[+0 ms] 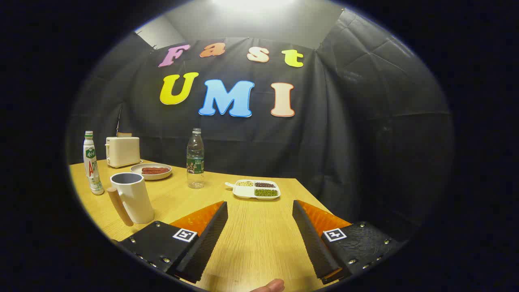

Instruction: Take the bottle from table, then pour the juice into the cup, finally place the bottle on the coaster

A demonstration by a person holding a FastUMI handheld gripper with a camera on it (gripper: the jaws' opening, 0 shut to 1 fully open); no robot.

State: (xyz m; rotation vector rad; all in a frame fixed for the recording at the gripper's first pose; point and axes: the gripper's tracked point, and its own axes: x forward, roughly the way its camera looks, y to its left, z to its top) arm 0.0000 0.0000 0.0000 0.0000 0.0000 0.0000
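Tongs [259, 235] hung wide open over the bare wooden desk [259, 243], gripping nothing. Well beyond the fingers stood the clear bottle [195, 159], upright, with a divided dish [256, 189] near it. Just beside the left finger stood a white cup [133, 196].

- The tongs [259, 211] stand wide apart with bare bench [259, 239] between them; their rear parts run out of sight at the bottom.
- A fingertip [272, 286] pokes in below the tongs; the rest of the hand is cut off.
- The white cup [133, 196] hides its inside from this low angle, so any contents cannot be told.
- The white bottle [91, 162] has a label too small to make out.
- The clear bottle [195, 159]: its liquid level cannot be judged.
- The toaster [122, 151] hides the bench's far corner behind it.
- The plate [156, 171] holds something reddish, too small to identify.
- The divided dish [255, 190] holds grains too small to name.
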